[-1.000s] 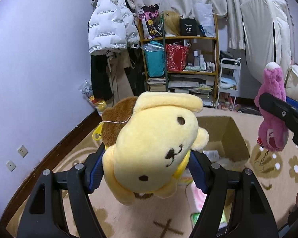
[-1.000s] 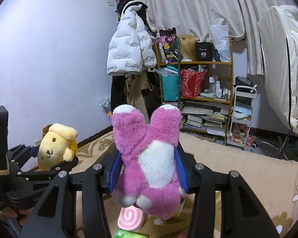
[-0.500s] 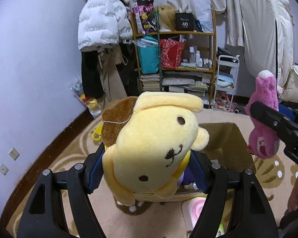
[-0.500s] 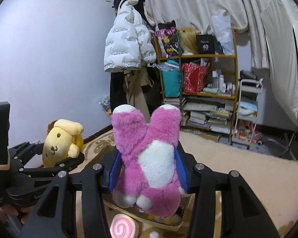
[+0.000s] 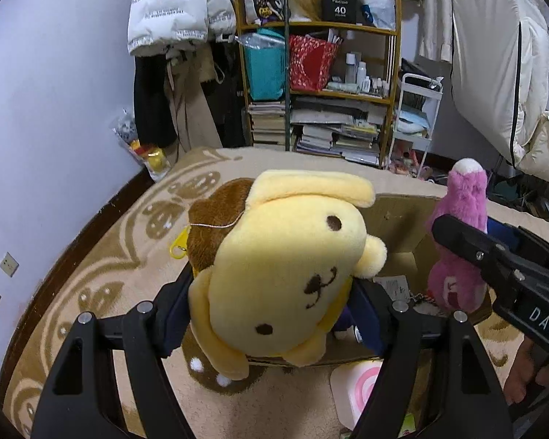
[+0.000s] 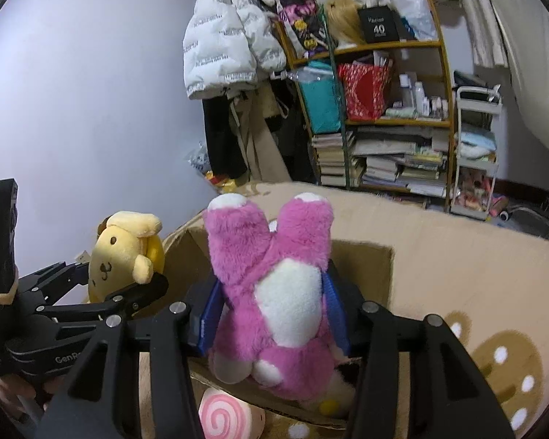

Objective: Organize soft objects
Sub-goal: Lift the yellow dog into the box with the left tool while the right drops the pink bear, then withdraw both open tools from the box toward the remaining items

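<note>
so both toys hang above the box (image 6: 362, 259), unreleased: left gripper (image 5: 271, 303) pinching the yellow dog (image 5: 285, 267), right gripper (image 6: 272, 303) pinching the pink bear (image 6: 274, 281).

Black angular left gripper (image 5: 271, 314) and right gripper (image 6: 271, 314), silver screws, blue pads (image 6: 210, 311), white "DAS" lettering.

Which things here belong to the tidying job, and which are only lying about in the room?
Belonging to the job:
- yellow dog plush, held in the left claw
- pink plush, held in the right claw
- cardboard box
- pink swirl cushion on the rug

Only lying about:
- white puffer jacket
- bookshelf
- white trolley
</note>
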